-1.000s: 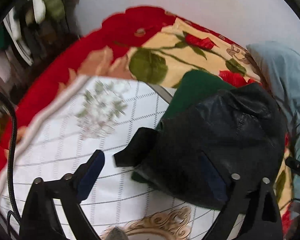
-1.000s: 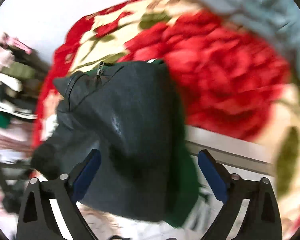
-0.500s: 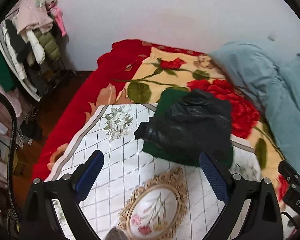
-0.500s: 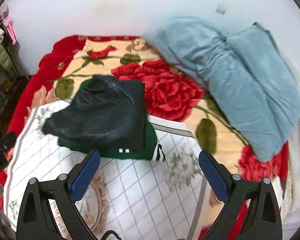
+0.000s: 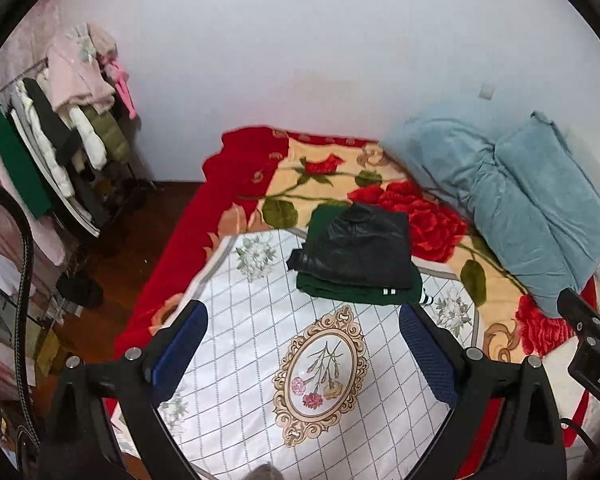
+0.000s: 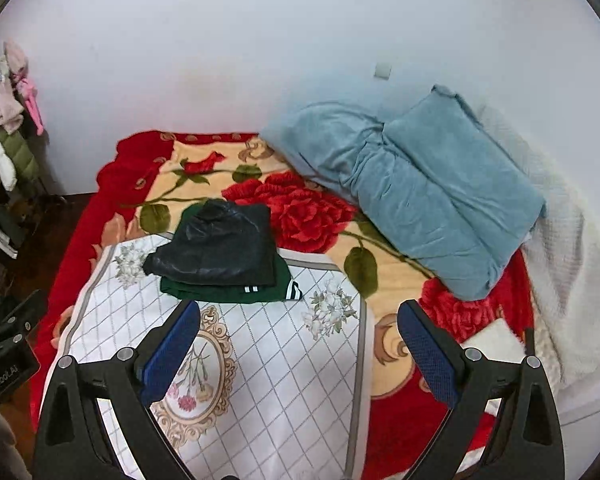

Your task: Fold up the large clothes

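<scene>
A folded black leather-like garment (image 5: 358, 246) lies on top of a folded green garment (image 5: 356, 292) at the far edge of a white checked cloth (image 5: 260, 332) on the bed. The stack also shows in the right wrist view (image 6: 216, 248), with the green garment (image 6: 228, 290) under it. My left gripper (image 5: 304, 344) is open and empty, held well back above the white cloth. My right gripper (image 6: 300, 340) is open and empty, also back from the stack.
A red floral blanket (image 6: 312, 212) covers the bed. A folded light blue quilt (image 6: 420, 184) lies at the back right against the wall. A clothes rack (image 5: 60, 128) with hanging garments stands left of the bed, above dark floor (image 5: 132, 248).
Both grippers have pulled back and up from the stack. The black garment, close between the fingers a second ago, now lies far ahead on the green one.
</scene>
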Tool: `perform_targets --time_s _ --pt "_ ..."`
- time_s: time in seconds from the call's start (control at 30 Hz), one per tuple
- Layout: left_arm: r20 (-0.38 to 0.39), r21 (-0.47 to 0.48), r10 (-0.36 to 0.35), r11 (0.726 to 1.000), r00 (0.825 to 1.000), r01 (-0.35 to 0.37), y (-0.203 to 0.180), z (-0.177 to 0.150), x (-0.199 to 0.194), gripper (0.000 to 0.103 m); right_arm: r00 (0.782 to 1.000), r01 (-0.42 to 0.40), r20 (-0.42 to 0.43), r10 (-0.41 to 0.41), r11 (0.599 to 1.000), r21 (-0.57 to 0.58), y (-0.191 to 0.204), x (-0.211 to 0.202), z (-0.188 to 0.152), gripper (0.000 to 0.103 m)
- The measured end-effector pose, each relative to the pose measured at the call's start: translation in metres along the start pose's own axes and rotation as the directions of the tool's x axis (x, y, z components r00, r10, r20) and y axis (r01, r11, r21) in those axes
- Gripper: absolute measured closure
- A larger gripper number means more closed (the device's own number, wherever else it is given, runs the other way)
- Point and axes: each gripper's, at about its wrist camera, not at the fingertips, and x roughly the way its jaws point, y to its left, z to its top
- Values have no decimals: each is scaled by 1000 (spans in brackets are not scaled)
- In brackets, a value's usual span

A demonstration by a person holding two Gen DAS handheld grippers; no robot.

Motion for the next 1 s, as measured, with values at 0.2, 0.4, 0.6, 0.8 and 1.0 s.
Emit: perform_targets --time_s 0.2,0.4,0.6,0.8,1.0 --pt "70 0 4 1000 998 -4 3 -7 -59 5 998 -25 60 25 1000 -9 -4 -74 -10 3" --pt "116 -2 7 1000 993 -7 3 -13 -99 5 993 -42 107 43 999 -12 -12 -131 -19 3" --pt "153 -14 4 1000 988 -2 5 -14 -129 5 988 -53 145 55 998 -19 -21 -173 -22 3" --pt "161 -16 21 1000 987 -19 5 -17 -142 5 983 -61 169 65 998 -27 -22 -196 -23 3" --pt "156 -30 18 999 988 -13 8 -21 -147 5 981 -94 165 100 995 -44 -23 -204 -25 2"
